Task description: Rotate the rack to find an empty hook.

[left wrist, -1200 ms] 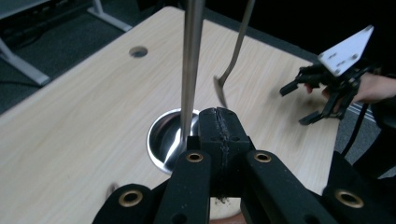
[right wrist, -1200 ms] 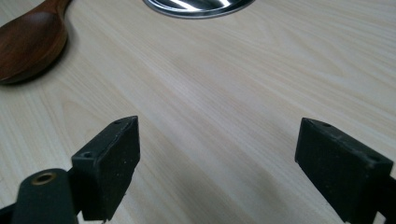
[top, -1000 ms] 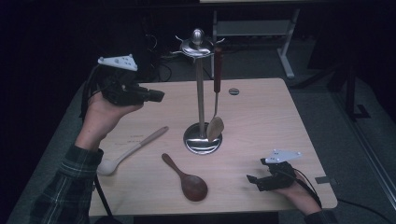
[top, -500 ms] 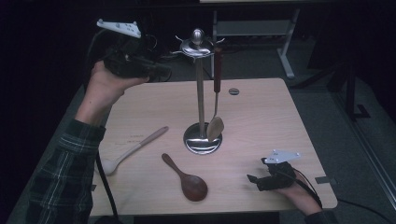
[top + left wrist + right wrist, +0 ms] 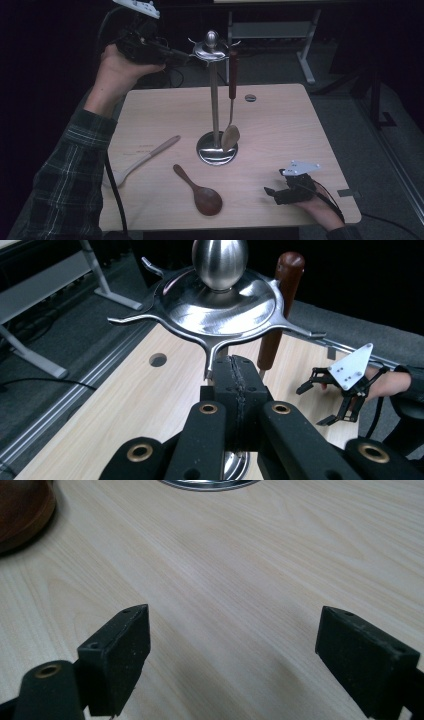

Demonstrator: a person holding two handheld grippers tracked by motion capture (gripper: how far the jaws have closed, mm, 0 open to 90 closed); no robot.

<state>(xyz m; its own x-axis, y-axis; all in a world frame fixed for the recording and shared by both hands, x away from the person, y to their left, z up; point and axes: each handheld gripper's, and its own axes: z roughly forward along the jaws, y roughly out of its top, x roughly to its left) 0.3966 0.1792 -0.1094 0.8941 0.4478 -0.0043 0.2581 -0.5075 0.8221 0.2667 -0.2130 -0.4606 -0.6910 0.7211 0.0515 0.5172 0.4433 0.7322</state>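
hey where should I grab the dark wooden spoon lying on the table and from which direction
Probably take the dark wooden spoon by its slim handle, coming straight down from above. It lies flat on the table, bowl toward the near edge, handle angled up-left, with bare table on both sides for the jaws.

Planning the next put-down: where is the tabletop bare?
Bare: the far right, between the cable hole and the right tool; also the far-left corner behind the pale wooden spoon. Crowded: front centre, around the stand base, hanging spoon and dark spoon.
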